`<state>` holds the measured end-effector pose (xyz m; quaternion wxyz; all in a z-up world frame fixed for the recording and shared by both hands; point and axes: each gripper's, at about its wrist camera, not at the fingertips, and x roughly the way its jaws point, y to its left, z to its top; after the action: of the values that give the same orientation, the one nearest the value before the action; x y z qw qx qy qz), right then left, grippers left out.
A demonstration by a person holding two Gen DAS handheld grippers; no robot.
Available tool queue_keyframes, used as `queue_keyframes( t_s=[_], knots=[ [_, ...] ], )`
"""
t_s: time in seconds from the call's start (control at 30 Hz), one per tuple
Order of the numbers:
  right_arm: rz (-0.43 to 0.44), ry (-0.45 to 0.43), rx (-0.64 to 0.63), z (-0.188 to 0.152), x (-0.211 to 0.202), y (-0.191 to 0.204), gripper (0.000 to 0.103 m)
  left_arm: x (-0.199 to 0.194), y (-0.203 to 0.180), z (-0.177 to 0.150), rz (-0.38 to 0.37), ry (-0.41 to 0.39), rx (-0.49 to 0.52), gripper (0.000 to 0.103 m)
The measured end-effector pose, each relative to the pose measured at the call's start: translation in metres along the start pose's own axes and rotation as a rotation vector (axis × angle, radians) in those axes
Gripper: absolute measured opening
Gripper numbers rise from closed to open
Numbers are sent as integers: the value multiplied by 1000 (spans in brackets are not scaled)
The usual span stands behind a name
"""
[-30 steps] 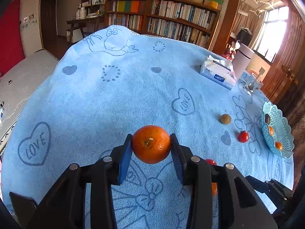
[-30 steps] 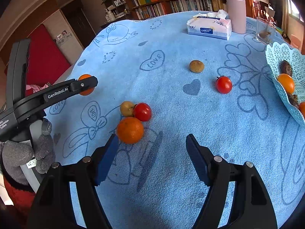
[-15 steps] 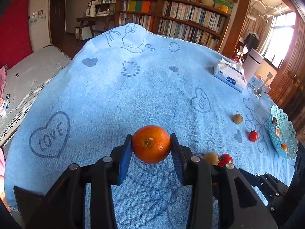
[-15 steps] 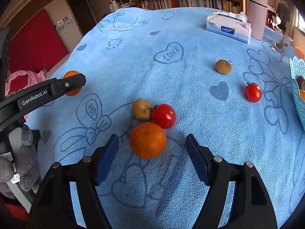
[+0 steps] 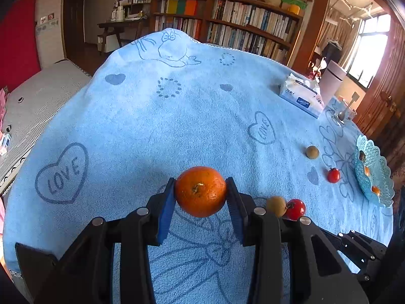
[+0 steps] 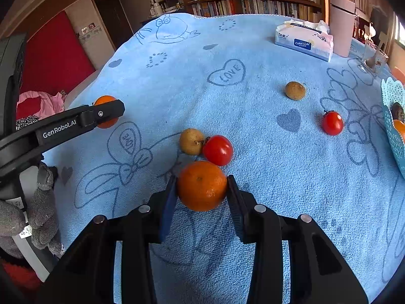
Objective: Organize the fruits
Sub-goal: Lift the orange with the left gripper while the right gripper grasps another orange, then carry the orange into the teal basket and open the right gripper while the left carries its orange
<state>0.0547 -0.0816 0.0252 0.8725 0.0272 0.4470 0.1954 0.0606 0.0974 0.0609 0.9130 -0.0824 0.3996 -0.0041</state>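
We hold one mandarin point(image 5: 200, 191) clear of the bench point(image 5: 157, 131) in our left gripper point(image 5: 201, 197), its jaws clamped on the fruit's two sides so it sits across the widest part and cannot roll out. Our right gripper point(image 6: 202, 197) has just been closing its jaws on a second mandarin point(image 6: 201, 185), which lies on the blue cloth; the pads now press on both flanks. That fruit sits just beside a red tomato point(image 6: 217, 150) and a small tan fruit point(image 6: 191, 141), so we come in from the near side to avoid knocking them. Farther off lie another tan fruit point(image 6: 295, 90) and another tomato point(image 6: 332, 123). The turquoise basket point(image 6: 391, 116) at the right edge already holds some fruit, which we judge to be the destination. Lifting both mandarins toward it seems the next step.
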Motion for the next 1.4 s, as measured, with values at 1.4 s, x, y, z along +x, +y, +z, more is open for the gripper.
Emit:
queue_keyframes(
  t_s=[1.4],
  knots=[
    [-350,-362,485,-24,-165,-228,40,9,-64,-6,-50,49,102,40]
  ],
)
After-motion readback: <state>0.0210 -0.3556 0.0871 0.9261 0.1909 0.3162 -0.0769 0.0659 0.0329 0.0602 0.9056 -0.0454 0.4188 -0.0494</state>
